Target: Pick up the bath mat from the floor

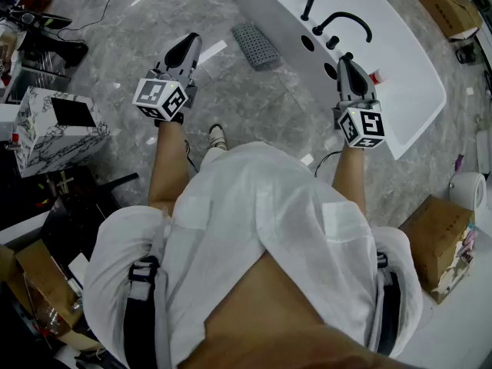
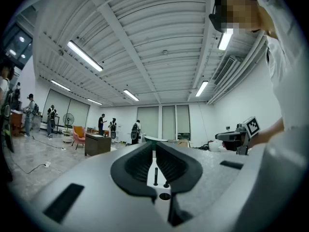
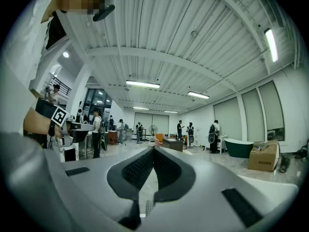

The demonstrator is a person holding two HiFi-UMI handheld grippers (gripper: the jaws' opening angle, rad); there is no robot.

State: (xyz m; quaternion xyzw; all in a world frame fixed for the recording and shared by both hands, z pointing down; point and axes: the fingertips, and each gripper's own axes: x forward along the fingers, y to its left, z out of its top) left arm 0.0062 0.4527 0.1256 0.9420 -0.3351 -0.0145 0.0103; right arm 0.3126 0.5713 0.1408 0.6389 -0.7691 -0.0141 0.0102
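Head view looks steeply down my front. The bath mat (image 1: 255, 44), grey and full of small holes, lies flat on the marbled floor (image 1: 254, 110), just beside the white bathtub (image 1: 419, 75) and ahead of me. In the picture it sits between my two claws, and neither touches it.

My left claw (image 1: 187, 50) is held out level with its jaws drawn together on nothing. The left gripper view shows only the far room past the tips. My right claw (image 1: 348, 64) is level too and closed empty, and in the picture it sits over the bathtub's rim.

I judge both point level because I stand upright and carry them at waist height. That is also why neither gripper view catches the mat down on the floor.

The pick-up looks not yet begun. I would have to bend, tip one claw downward and open its jaws. The mat lies flush, so a corner or free edge seems the only place a jaw could slip under. It looks like soft rubber and would likely droop once lifted.
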